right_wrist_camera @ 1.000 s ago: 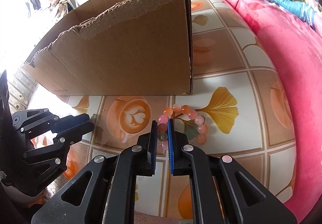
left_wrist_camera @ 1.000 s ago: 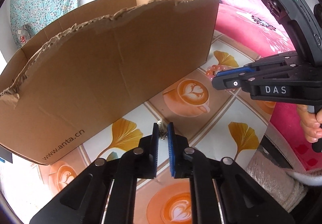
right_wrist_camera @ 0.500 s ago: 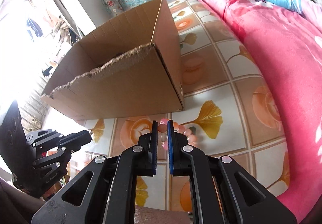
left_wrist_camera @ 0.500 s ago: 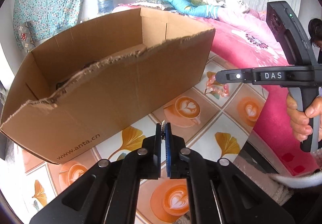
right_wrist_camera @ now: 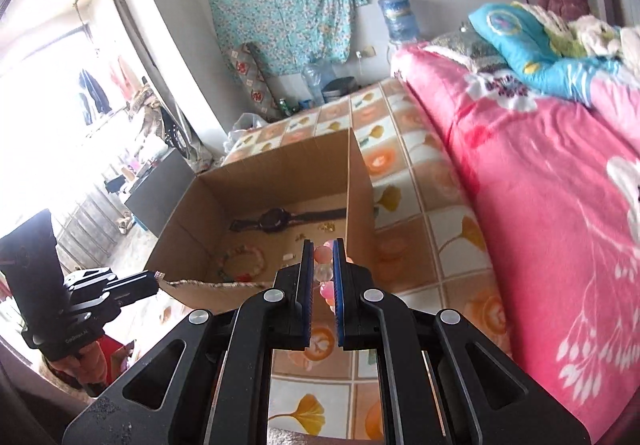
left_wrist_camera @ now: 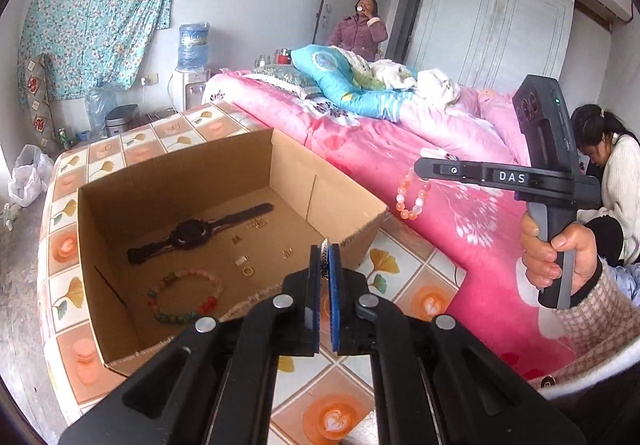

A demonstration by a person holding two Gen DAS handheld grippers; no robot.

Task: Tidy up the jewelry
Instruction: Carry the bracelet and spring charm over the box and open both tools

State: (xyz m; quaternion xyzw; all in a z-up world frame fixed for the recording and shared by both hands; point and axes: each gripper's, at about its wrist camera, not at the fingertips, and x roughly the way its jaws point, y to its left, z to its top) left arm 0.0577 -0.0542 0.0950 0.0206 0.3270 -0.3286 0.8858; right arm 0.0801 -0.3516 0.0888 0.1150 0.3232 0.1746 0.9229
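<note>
An open cardboard box stands on the tiled table. Inside lie a black watch, a bead bracelet and several small gold pieces. My left gripper is shut on a small silver piece, held above the box's near right corner. My right gripper is shut on a pink and orange bead bracelet that hangs in the air right of the box.
The table has a tile-pattern cloth. A bed with a pink quilt runs along its right side. A person sits at far right, another stands by the door. A water dispenser stands behind.
Both grippers have risen well above the table with their pieces. The pink bracelet has left the table and now hangs from my right gripper. The box's inside has come into view.
</note>
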